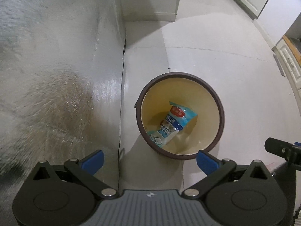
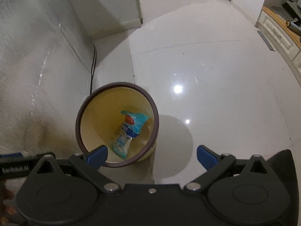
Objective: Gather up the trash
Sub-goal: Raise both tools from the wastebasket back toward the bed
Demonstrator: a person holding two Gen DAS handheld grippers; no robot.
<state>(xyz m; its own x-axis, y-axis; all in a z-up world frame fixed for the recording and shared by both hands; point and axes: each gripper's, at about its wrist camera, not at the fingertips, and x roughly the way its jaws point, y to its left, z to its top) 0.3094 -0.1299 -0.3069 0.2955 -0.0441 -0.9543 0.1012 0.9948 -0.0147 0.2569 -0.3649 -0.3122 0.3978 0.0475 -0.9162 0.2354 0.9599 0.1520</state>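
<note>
1. The left gripper, black with blue finger pads, has its jaws spread wide and nothing between them; its blue fingertips sit at about 7 and 5 o'clock in the left wrist view.
2. The right gripper, of the same build, also stands wide apart and empty.
3. A round waste bin with a dark brown rim and cream-yellow inside stands upright on the glossy white tiled floor, near the centre of the left wrist view and slightly toward 5 o'clock.
4. In the right wrist view the same bin lies toward 8 o'clock from the centre, with the right gripper's left pad overlapping its near rim in the picture.
5. A crumpled light-blue and white plastic snack wrapper with a red label lies inside the bin, leaning from the bottom up against the inner wall; it also shows in the right wrist view.
6. A pale textured wall fills the 9 o'clock side, and a thin black cable runs along its foot just beside the bin.
7. White cabinets with a wooden top stand at about 2 o'clock, well apart from the bin.
8. Part of the other gripper's black body shows at 4 o'clock in the left wrist view.
</note>
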